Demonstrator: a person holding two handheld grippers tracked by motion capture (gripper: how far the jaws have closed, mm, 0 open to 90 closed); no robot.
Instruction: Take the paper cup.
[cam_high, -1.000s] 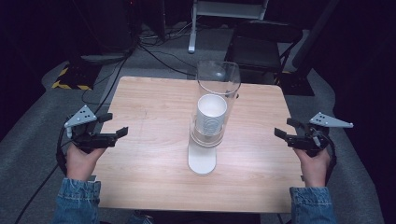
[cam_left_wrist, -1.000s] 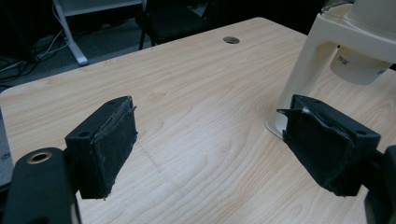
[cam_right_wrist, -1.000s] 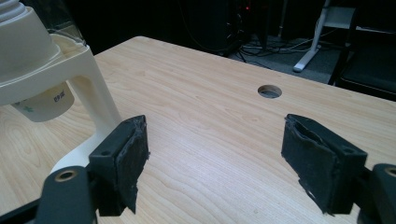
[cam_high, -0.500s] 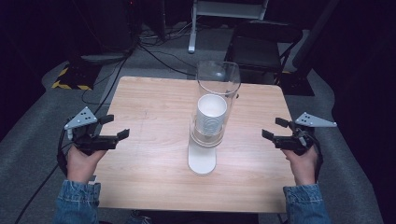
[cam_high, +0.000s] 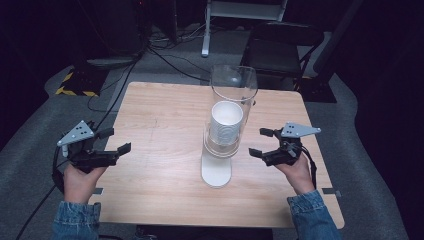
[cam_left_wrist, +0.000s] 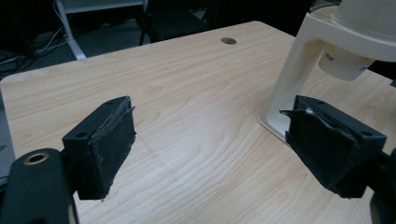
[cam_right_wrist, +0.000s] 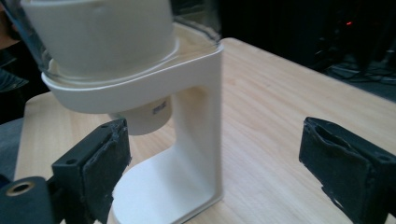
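White plastic and clear tube mark the cup dispenser (cam_high: 220, 150) standing at the centre of the pale wood worktop (cam_high: 160, 125), its stack of paper cups (cam_high: 226, 122) loaded inside and the lowest cup (cam_right_wrist: 147, 116) poking out beneath the collar. Over the last second the right gripper (cam_high: 264, 142) has swung in from the worktop's 3 o'clock edge and now sits near the dispenser, jaws spread wide and empty, apart from the stand. In the right gripper view the white upright and the bottom cup lie straight ahead between the open jaws. The left gripper (cam_high: 112, 142) has barely shifted, holding at 9 o'clock, well apart from the dispenser, likewise released and carrying nothing; its own view shows the stand's foot (cam_left_wrist: 280, 126) off beyond its right-hand jaw. The inward move suggests the right hand is lining up to pull the exposed cup from below, while the left may yet come in to steady the stand. No cup has been drawn yet.
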